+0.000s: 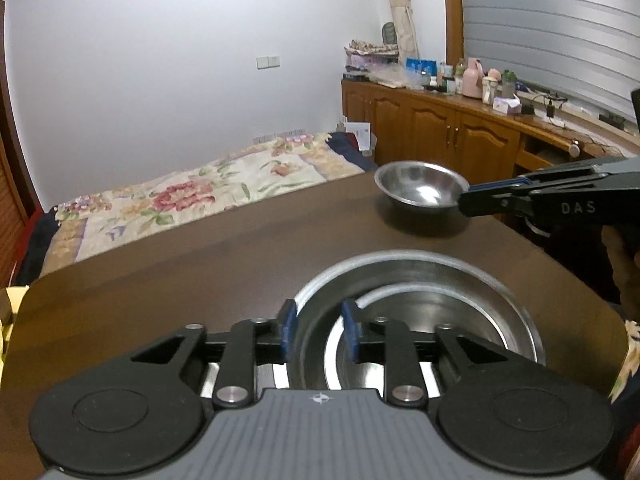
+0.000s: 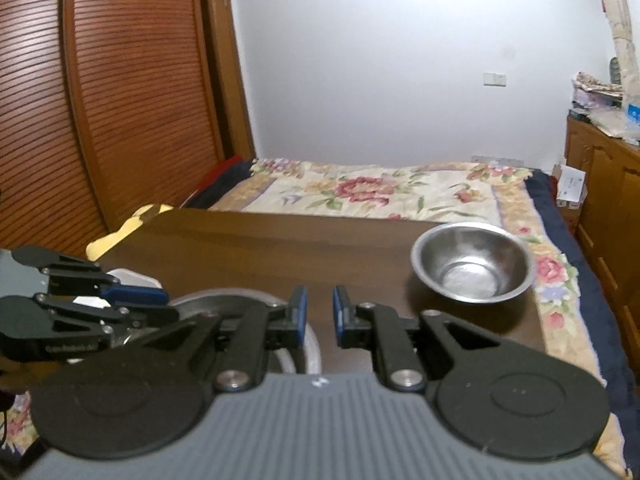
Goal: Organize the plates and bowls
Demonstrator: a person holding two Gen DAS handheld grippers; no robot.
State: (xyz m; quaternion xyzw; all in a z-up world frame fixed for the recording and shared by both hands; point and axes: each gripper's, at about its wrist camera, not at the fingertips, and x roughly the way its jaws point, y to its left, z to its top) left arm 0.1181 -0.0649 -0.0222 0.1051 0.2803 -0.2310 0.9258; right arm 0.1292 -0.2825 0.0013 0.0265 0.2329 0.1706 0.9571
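A large steel plate (image 1: 472, 300) with a raised rim lies on the dark wooden table (image 1: 200, 272), right in front of my left gripper (image 1: 318, 330). The left gripper's fingers straddle the plate's near rim with a gap between them. A small steel bowl (image 1: 420, 188) stands at the table's far right. In the left wrist view my right gripper (image 1: 468, 198) reaches in from the right, close to the bowl's rim. In the right wrist view the right gripper (image 2: 320, 312) is slightly open and empty; the bowl (image 2: 472, 268) sits ahead to its right, the plate (image 2: 224, 300) to its left.
A bed with a floral cover (image 2: 380, 192) lies beyond the table's far edge. Wooden cabinets (image 1: 440, 128) with clutter on top stand at the right. A louvred wooden wardrobe (image 2: 100, 100) stands at the left. A yellow cloth (image 2: 120, 232) lies by the table's left corner.
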